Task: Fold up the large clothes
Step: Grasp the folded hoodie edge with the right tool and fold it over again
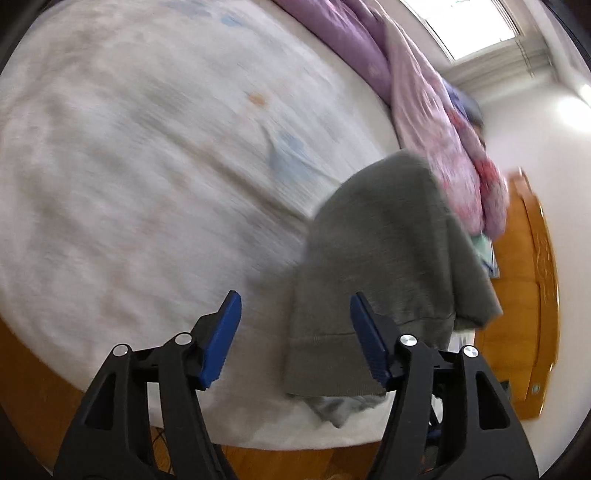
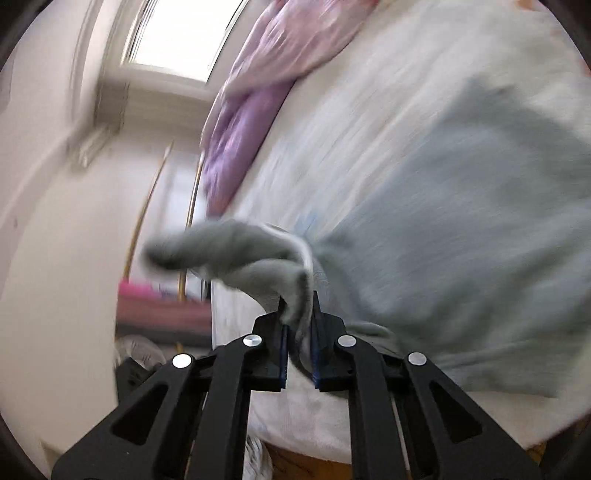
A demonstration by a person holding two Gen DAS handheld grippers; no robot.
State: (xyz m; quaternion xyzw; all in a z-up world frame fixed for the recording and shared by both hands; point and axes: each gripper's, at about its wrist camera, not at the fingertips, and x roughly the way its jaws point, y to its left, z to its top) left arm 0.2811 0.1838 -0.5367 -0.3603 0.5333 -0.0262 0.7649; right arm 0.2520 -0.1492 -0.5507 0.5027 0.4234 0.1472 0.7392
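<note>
A grey knit sweater (image 1: 384,258) lies on the white bed sheet (image 1: 147,166) near the bed's front edge, its ribbed hem toward me. My left gripper (image 1: 295,332) is open and empty, just above the sheet with its right pad over the sweater's hem. In the right wrist view the same sweater (image 2: 461,258) spreads over the bed to the right. My right gripper (image 2: 299,332) is shut on a bunched edge of the sweater, and a loose grey flap (image 2: 221,247) sticks up to the left of the jaws. Both views are blurred by motion.
A purple and pink floral quilt (image 1: 436,122) is piled along the far side of the bed; it also shows in the right wrist view (image 2: 266,74). A wooden door (image 1: 532,295) stands to the right. A window (image 2: 177,33) is on the far wall. Wooden floor shows below the bed's edge.
</note>
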